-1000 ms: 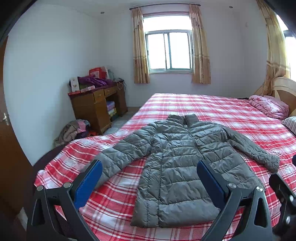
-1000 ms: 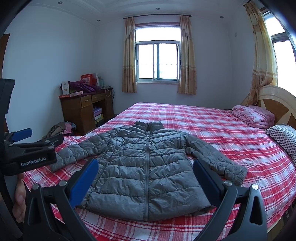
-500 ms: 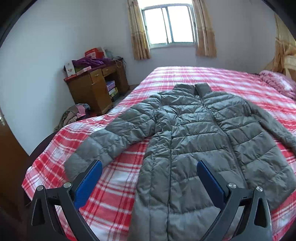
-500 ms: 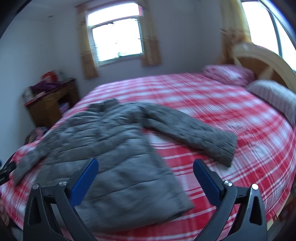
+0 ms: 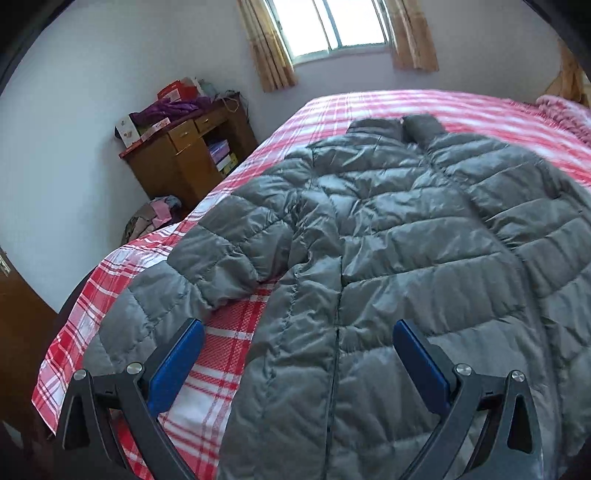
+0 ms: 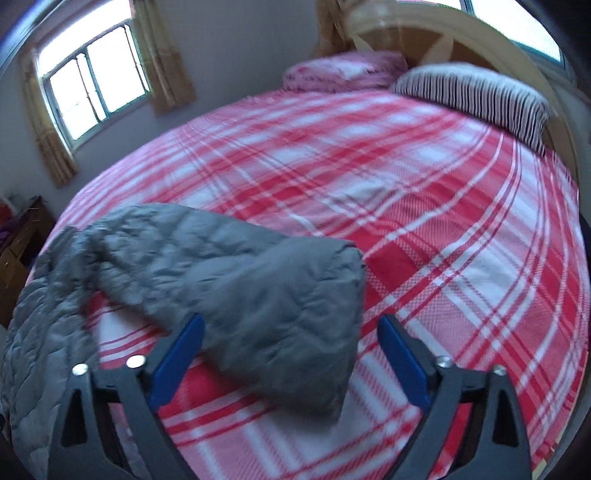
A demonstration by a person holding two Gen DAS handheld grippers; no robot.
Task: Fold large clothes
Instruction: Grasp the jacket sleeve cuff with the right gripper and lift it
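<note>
A grey quilted puffer jacket (image 5: pixel 406 240) lies flat and face up on the red plaid bed (image 5: pixel 229 336), collar toward the window. My left gripper (image 5: pixel 295 354) is open and empty, low over the jacket's left side near the hem, with the left sleeve (image 5: pixel 207 258) just ahead to the left. In the right wrist view my right gripper (image 6: pixel 291 354) is open and empty, close over the cuff end of the jacket's right sleeve (image 6: pixel 266 295). The jacket's body (image 6: pixel 40 306) shows at that view's left edge.
A wooden desk (image 5: pixel 184 155) with piled items stands left of the bed by the wall, with a heap of clothes (image 5: pixel 155 218) on the floor. A striped pillow (image 6: pixel 476 96) and pink folded blanket (image 6: pixel 347 70) lie at the headboard (image 6: pixel 443 33).
Both grippers have dropped closer to the bed. The left moved in over the jacket's left side; the right swung right and came down over the right sleeve's cuff. Both stayed open.
</note>
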